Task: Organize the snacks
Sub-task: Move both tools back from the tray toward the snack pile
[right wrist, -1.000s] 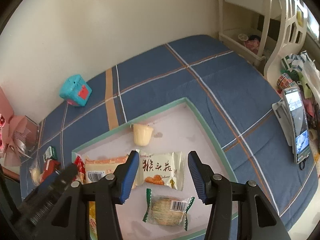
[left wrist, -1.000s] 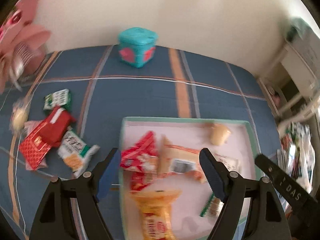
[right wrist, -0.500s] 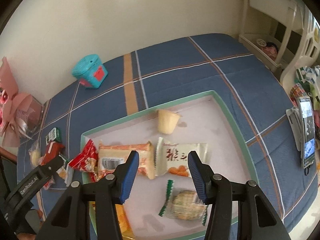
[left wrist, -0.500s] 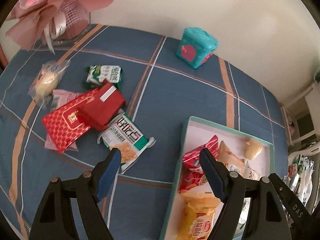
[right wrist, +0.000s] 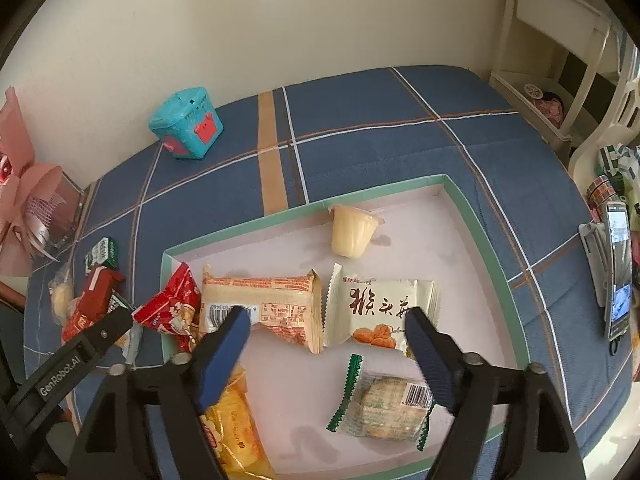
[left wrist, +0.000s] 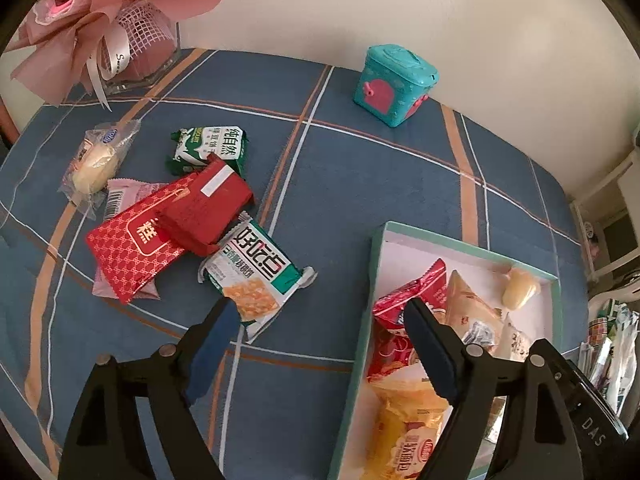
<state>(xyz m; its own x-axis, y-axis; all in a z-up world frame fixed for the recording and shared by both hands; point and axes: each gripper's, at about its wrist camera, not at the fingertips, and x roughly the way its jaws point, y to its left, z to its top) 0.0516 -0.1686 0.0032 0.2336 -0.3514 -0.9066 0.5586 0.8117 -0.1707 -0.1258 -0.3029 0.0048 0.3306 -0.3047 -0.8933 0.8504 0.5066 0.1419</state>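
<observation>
A green-rimmed tray with a pale floor holds several snacks: a jelly cup, an orange cake pack, a white biscuit pack and a green-edged cracker pack. Loose snacks lie on the blue cloth left of the tray: a white-green cracker pack, a red box, a red patterned pack, a green milk pack and a clear-wrapped bun. My left gripper is open and empty, just in front of the cracker pack. My right gripper is open and empty above the tray.
A teal toy box stands at the back by the wall. A pink bouquet in a glass vase stands at the back left. A phone on a stand is at the table's right edge, with a white chair beyond.
My left gripper has swung left from over the tray towards the loose snacks and come closer to them. My right gripper has turned left and moved nearer over the tray. Both stayed open.
</observation>
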